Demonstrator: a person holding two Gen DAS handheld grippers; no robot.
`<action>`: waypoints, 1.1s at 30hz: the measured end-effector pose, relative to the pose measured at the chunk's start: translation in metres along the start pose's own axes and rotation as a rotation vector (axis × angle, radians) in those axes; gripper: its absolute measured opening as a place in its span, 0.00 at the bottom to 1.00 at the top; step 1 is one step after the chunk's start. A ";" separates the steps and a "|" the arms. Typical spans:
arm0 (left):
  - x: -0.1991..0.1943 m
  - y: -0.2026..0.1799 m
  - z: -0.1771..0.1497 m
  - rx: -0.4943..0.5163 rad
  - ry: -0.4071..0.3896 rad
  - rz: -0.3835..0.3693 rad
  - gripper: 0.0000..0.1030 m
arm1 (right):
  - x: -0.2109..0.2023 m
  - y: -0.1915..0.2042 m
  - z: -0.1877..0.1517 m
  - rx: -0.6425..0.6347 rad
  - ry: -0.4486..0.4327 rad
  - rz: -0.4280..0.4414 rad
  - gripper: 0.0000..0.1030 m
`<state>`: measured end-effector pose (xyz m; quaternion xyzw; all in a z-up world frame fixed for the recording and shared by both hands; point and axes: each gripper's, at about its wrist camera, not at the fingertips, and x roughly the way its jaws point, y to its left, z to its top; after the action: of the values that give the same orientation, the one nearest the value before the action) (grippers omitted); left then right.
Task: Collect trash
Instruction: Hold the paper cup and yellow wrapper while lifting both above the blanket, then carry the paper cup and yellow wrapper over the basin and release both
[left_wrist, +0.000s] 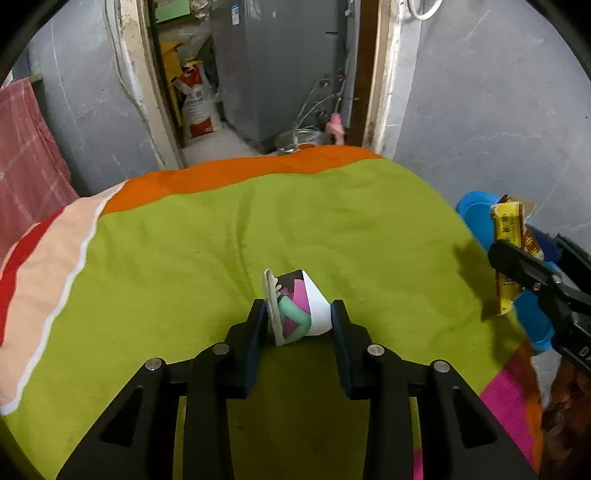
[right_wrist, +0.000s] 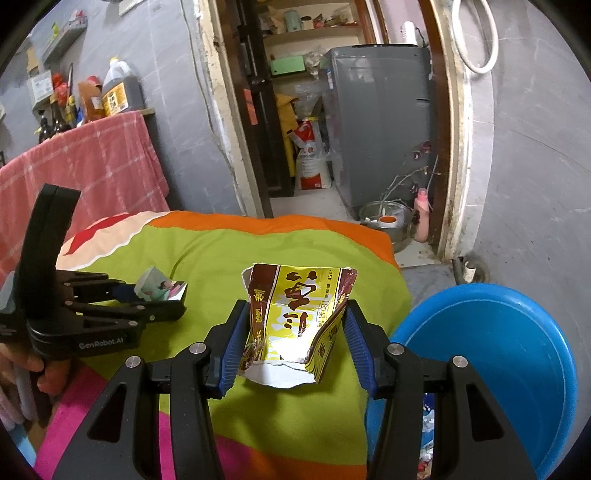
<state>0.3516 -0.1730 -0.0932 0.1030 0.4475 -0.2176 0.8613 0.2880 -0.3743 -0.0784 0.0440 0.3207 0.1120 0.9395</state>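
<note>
Left claw (left_wrist: 300, 318) pinching paper scrap (left_wrist: 295, 306), right claw (right_wrist: 293, 345) pinching wrapper (right_wrist: 295, 317); carry both squarely over blue basin (right_wrist: 517, 350), lower right, before releasing.

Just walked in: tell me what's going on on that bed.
A person is collecting trash with two handheld grippers. The left gripper has a small crumpled colourful paper scrap between its pads, just above the green bedspread. The right gripper holds a torn yellow-and-brown packet up, beside the blue basin, where some trash already lies.
</note>
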 end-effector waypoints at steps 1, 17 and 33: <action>0.001 -0.002 -0.001 -0.006 -0.003 -0.016 0.28 | -0.002 -0.002 -0.001 0.004 -0.002 -0.002 0.48; -0.022 -0.040 0.000 -0.059 -0.105 -0.185 0.28 | -0.050 -0.034 -0.012 0.035 -0.060 -0.081 0.48; -0.081 -0.131 0.039 -0.070 -0.418 -0.283 0.28 | -0.134 -0.061 0.000 0.009 -0.286 -0.248 0.48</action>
<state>0.2781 -0.2803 -0.0021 -0.0376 0.2767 -0.3369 0.8992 0.1964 -0.4656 -0.0083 0.0237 0.1874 -0.0137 0.9819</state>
